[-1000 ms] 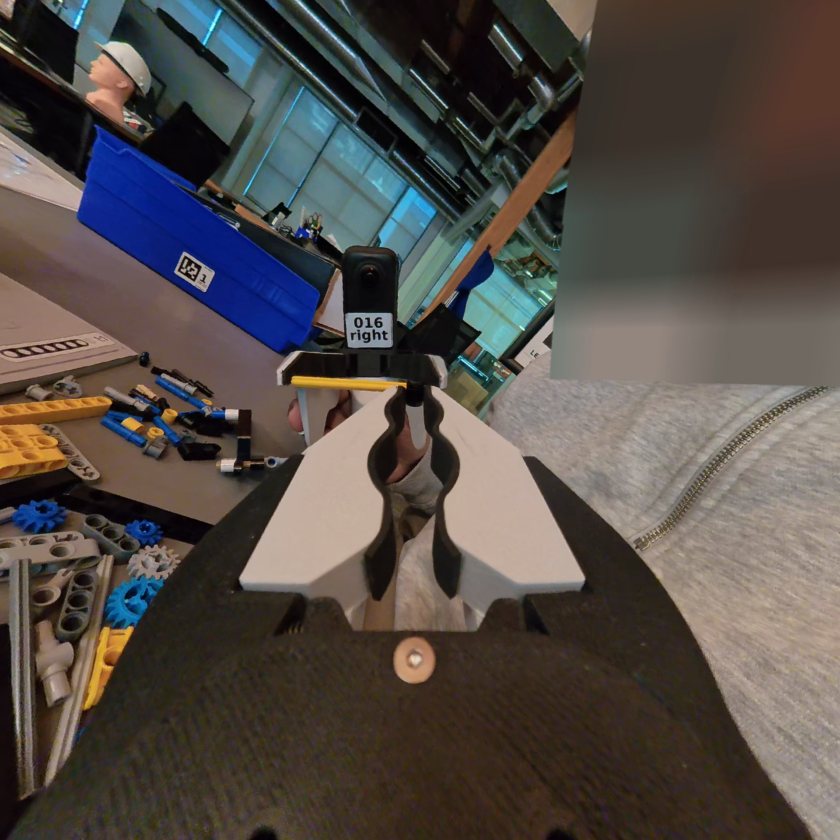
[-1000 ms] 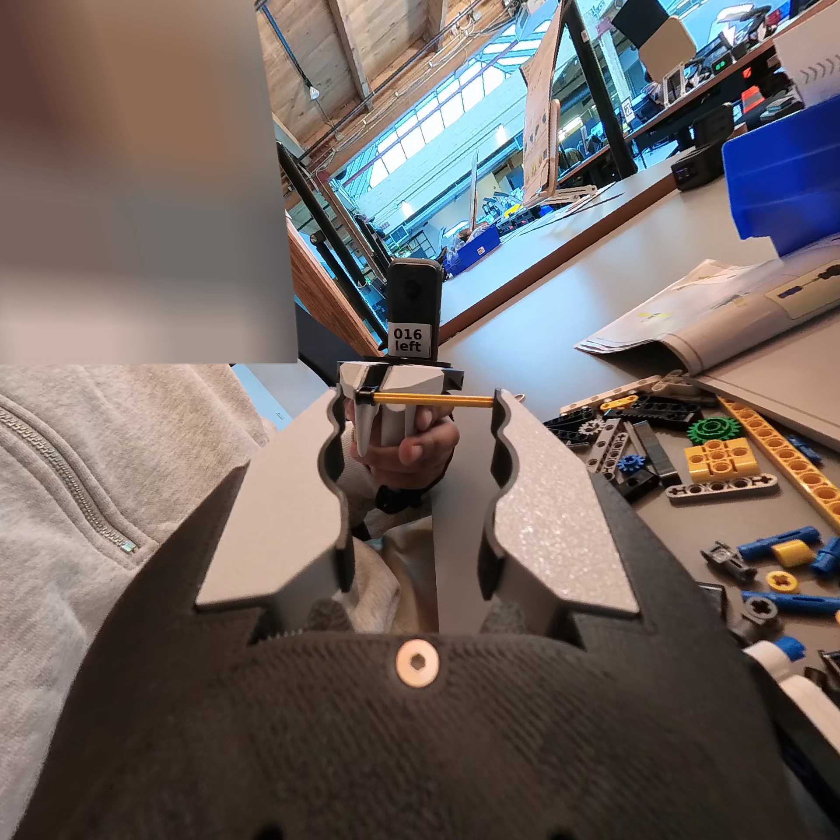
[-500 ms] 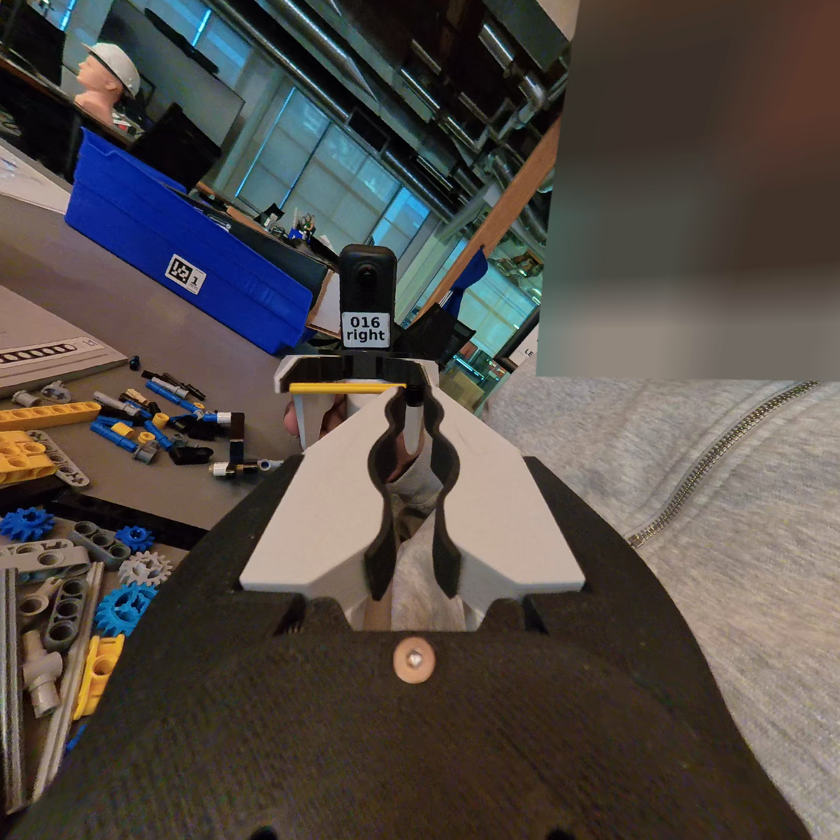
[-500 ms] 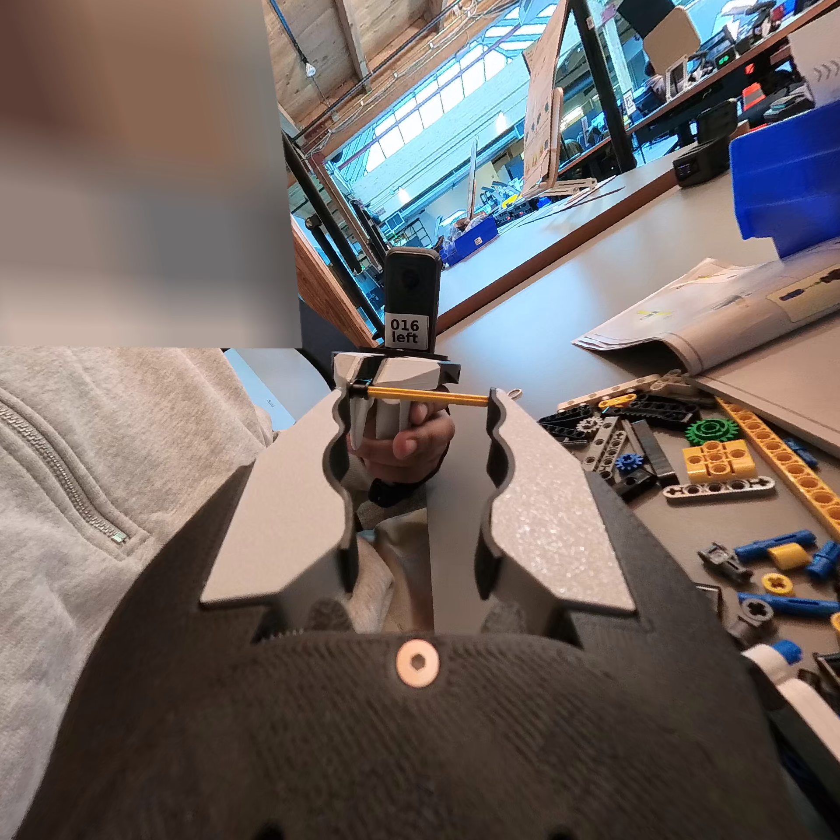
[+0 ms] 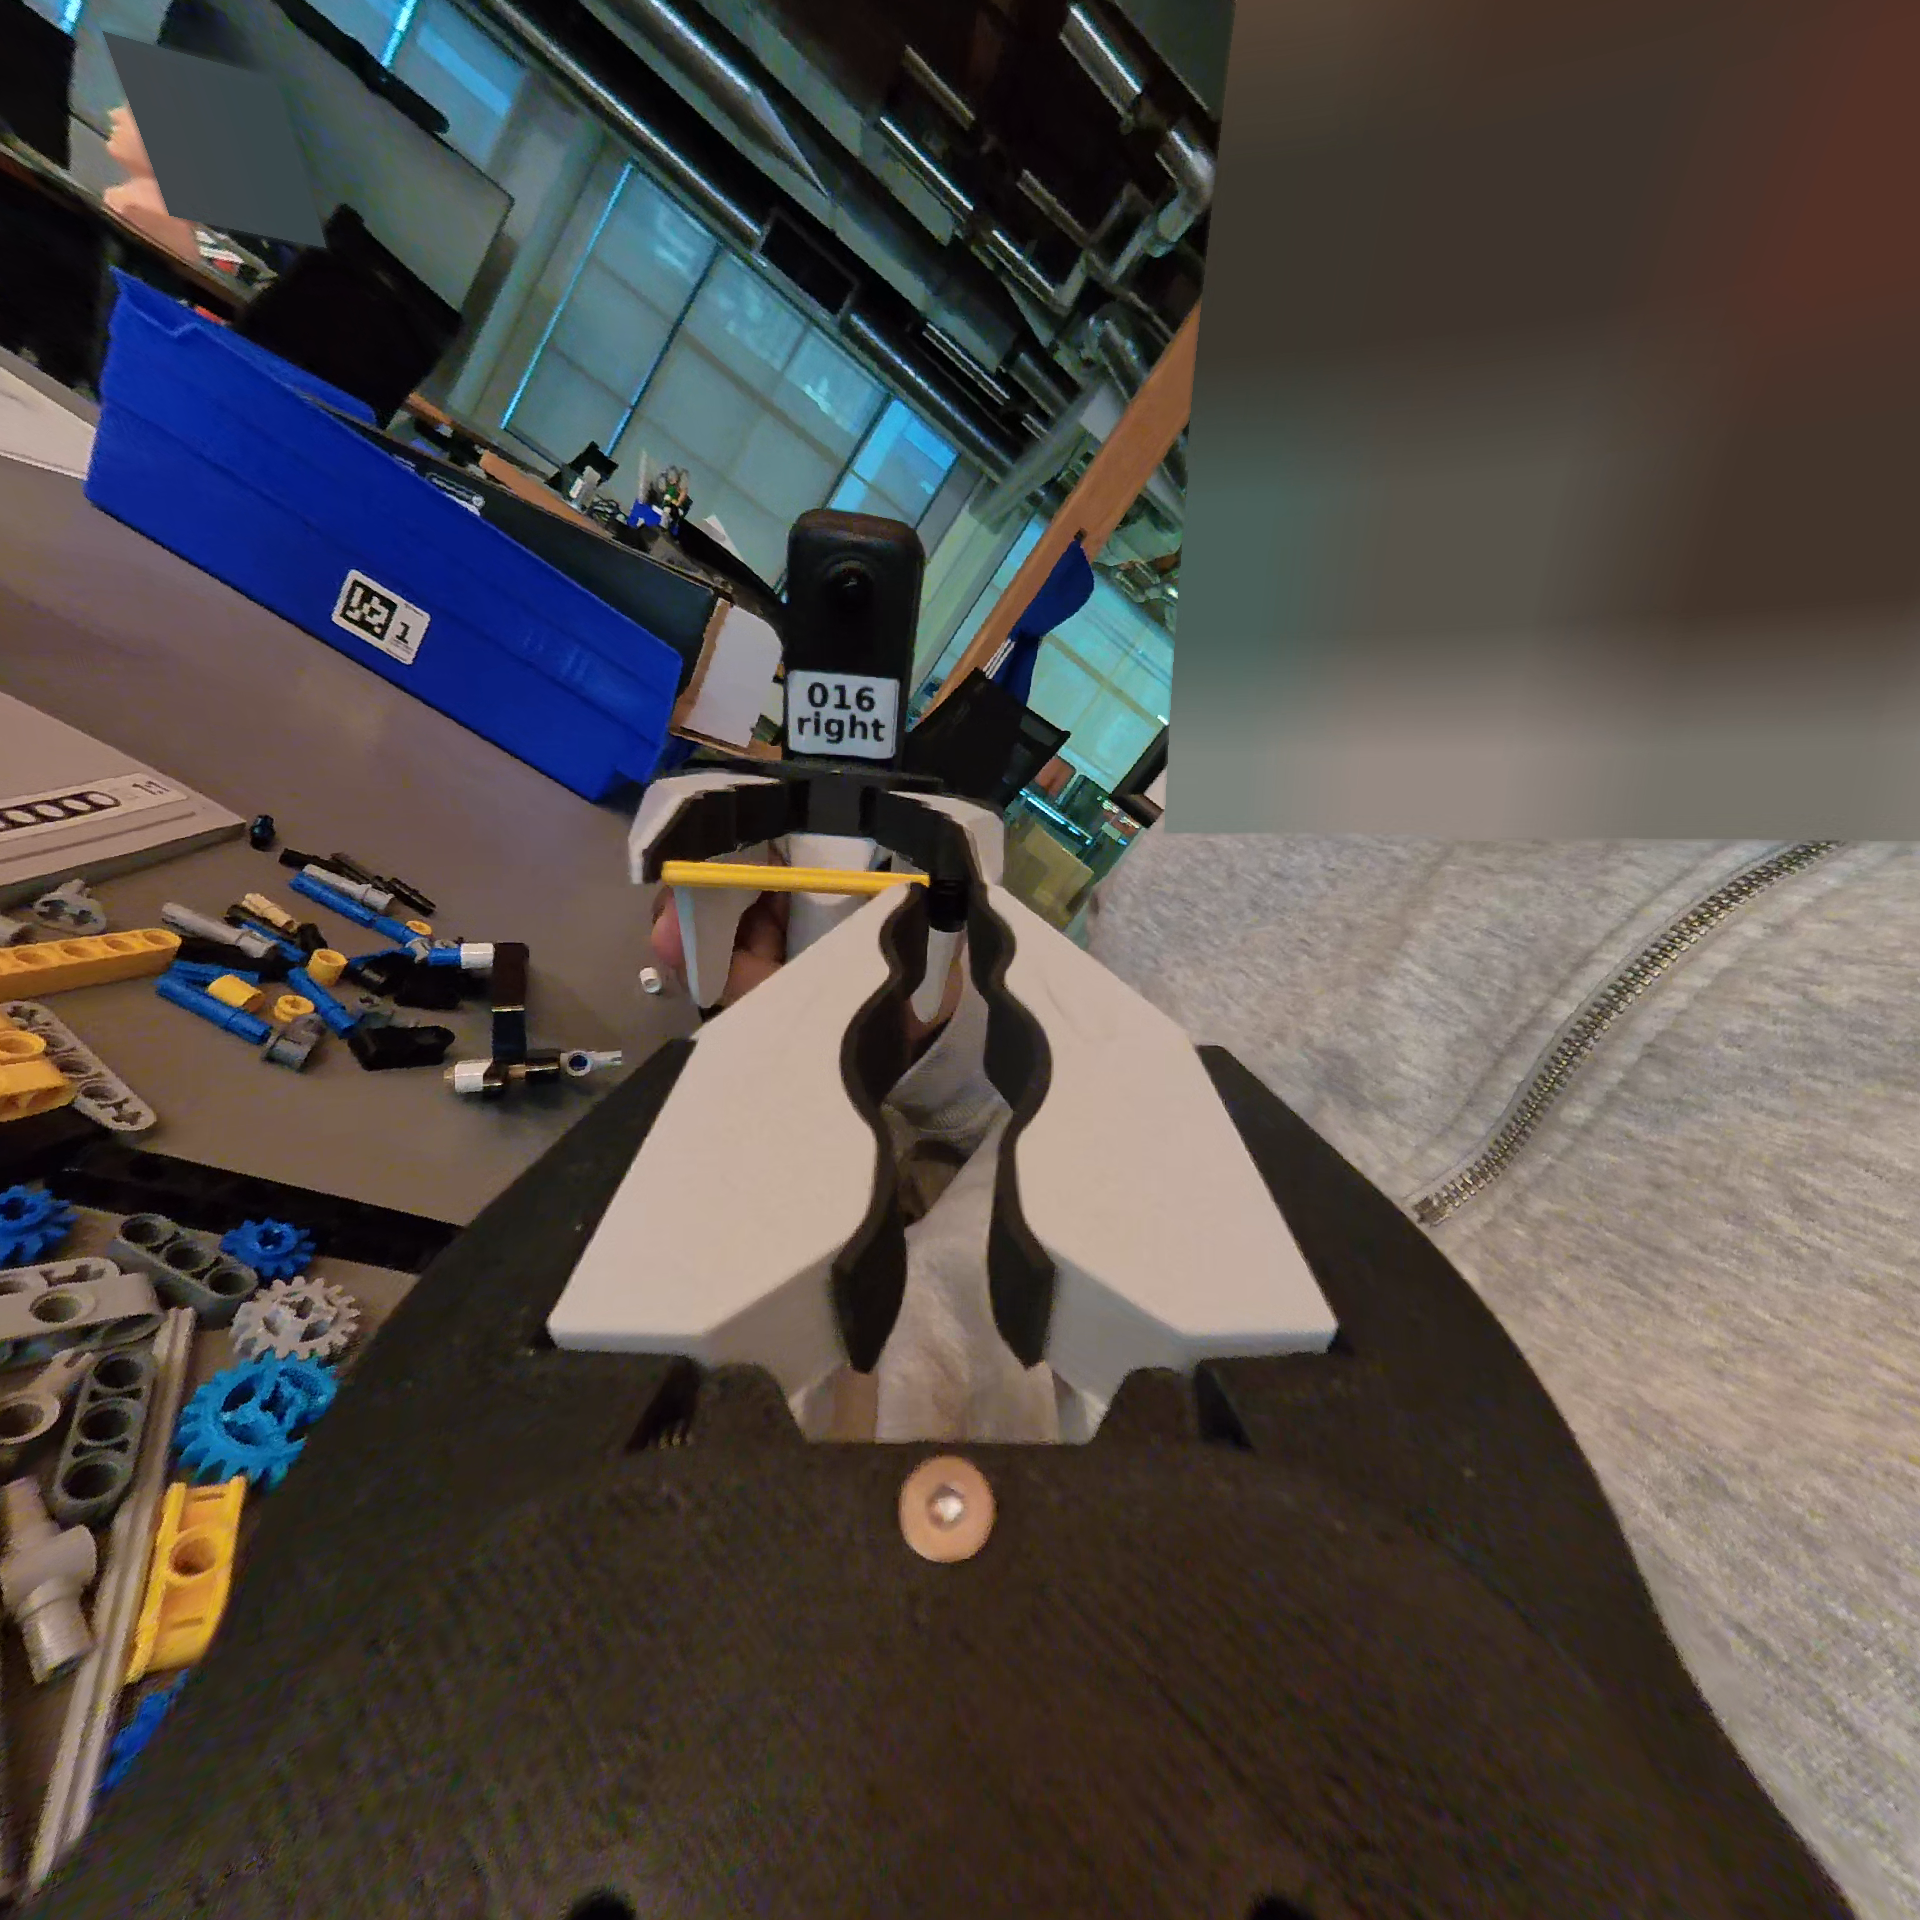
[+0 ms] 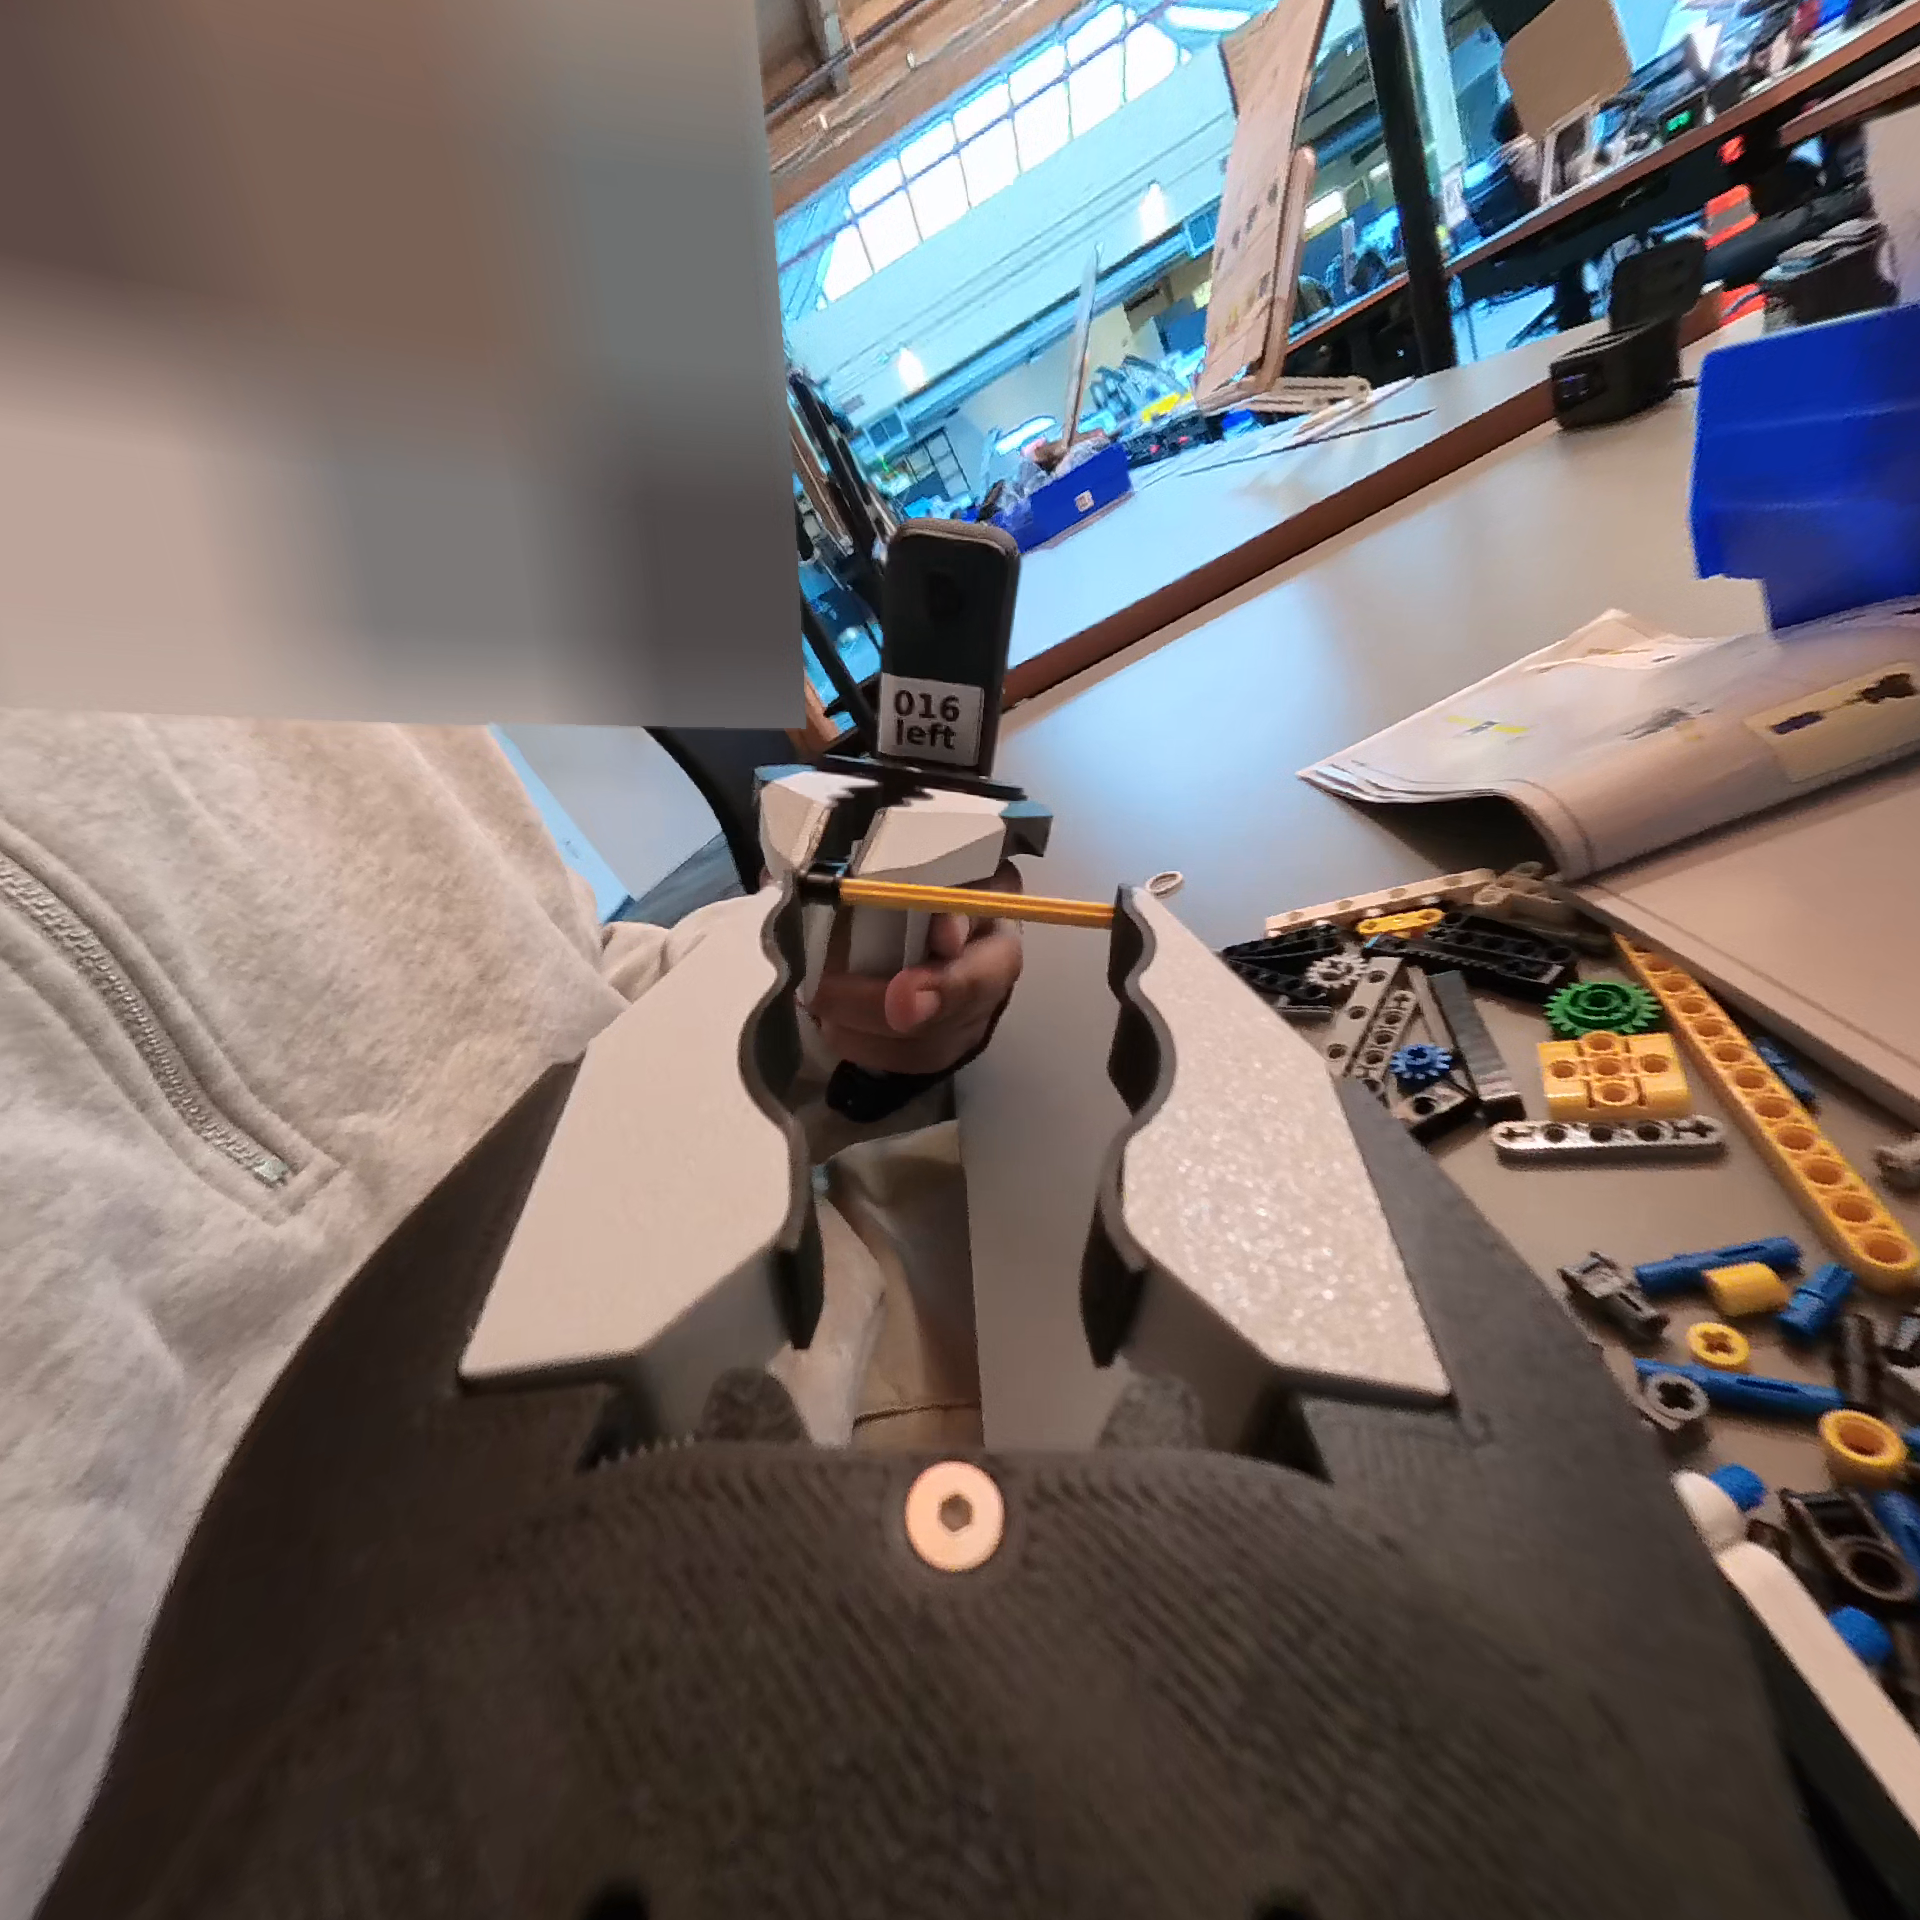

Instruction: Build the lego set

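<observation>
A thin yellow axle (image 5: 795,878) with a small black piece (image 5: 945,906) on one end is held in the air between the two grippers. My left gripper (image 5: 940,904) is shut on the axle's black end. It also shows in the right wrist view (image 6: 831,873), facing me. My right gripper (image 6: 956,914) is open. The axle (image 6: 977,904) spans the gap between its fingertips, and its free end is at the right-hand fingertip (image 6: 1132,920). In the left wrist view the right gripper (image 5: 810,904) sits just behind the axle.
Loose pieces lie on the grey table: a long yellow beam (image 6: 1766,1091), a green gear (image 6: 1590,1003), blue gears (image 5: 255,1413), blue pins (image 5: 312,987). A blue bin (image 5: 364,561) and an open instruction booklet (image 6: 1662,748) lie farther back. A person's grey hoodie (image 5: 1558,1247) is close by. Left and right tips are no more than a few centimetres apart. The green gear (image 6: 1590,1003) sits 12 cm or so from the ends of my right fingers.
Both grippers have drifted only slightly. The left stays shut on the axle and the right stays open around it.
</observation>
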A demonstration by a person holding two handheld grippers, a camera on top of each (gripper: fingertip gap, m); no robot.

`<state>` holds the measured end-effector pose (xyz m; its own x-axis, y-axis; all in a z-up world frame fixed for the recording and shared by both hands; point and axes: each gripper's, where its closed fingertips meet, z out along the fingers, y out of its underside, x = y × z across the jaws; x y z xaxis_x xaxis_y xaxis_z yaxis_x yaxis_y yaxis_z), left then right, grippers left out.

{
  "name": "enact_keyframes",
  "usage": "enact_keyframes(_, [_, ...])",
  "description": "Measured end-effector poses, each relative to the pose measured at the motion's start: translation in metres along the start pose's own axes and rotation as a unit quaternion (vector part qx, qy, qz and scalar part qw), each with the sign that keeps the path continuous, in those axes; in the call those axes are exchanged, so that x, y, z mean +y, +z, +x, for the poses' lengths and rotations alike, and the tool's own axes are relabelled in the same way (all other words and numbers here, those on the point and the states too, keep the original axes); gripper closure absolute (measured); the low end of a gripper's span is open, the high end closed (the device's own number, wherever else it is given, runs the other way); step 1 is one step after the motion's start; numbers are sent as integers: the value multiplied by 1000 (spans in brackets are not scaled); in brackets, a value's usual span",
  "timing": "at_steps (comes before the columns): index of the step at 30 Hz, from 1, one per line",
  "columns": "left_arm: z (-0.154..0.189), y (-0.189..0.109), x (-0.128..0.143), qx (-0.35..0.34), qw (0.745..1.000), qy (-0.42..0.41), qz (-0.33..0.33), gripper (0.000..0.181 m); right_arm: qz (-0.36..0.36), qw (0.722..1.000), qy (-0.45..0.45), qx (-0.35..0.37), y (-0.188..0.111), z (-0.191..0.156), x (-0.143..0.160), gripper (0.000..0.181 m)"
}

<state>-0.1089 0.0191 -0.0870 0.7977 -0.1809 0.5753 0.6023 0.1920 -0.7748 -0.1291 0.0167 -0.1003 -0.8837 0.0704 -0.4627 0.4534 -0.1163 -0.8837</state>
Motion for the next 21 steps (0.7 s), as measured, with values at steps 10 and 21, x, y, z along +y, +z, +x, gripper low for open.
enact_keyframes(10, [-7,-2,0,-21,1000,4,-4,178,-11,999,-18,27,-2,6,2,123])
enact_keyframes(21, [-3,4,9,-22,999,20,-26,177,-36,999,-40,11,-8,0,5,123])
